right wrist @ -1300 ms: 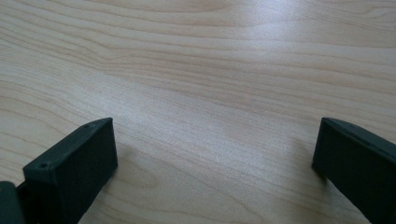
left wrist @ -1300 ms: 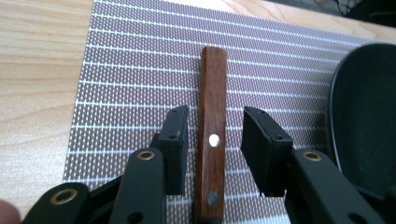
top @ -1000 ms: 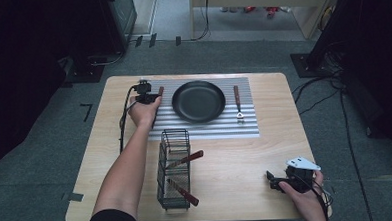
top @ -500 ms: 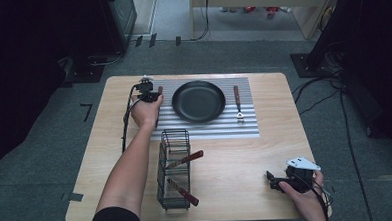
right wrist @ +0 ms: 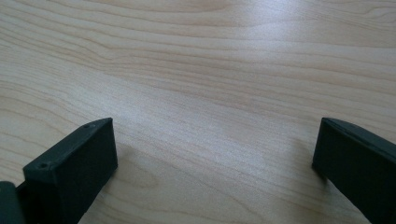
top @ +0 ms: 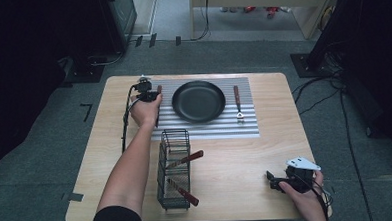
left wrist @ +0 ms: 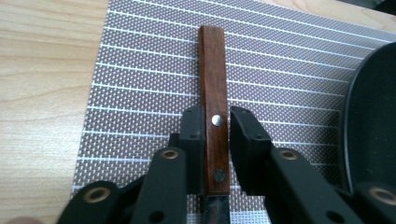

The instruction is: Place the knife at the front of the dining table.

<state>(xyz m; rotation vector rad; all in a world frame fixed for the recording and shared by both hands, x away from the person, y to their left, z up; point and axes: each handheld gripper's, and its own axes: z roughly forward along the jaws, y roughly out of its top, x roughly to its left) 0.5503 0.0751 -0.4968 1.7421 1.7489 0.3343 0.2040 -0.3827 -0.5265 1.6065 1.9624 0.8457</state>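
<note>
The knife [left wrist: 214, 121] lies flat on the striped placemat [top: 244, 126], along the mat's left edge and near the far left corner of the tabletop [top: 237, 189], with its wooden handle pointing to the far edge. The left gripper [left wrist: 215, 122] straddles that handle: one jaw touches its left side, while a narrow gap shows on the right, so the grip looks loose — either just let go or not quite closed. Compared with a second ago, the left hand [top: 145, 108] has slid a little toward the far edge and the knife now sits squarely beside the black pan [top: 198, 101], which suggests the knife has been laid in its place setting. A fork [top: 238, 103] lies on the mat at the pan's other side. Two more utensils remain in the wire basket [top: 174, 166] at the near middle of the tabletop. The right gripper [right wrist: 215, 154] rests near the near right corner, jaws spread wide over bare wood, holding nothing.
</note>
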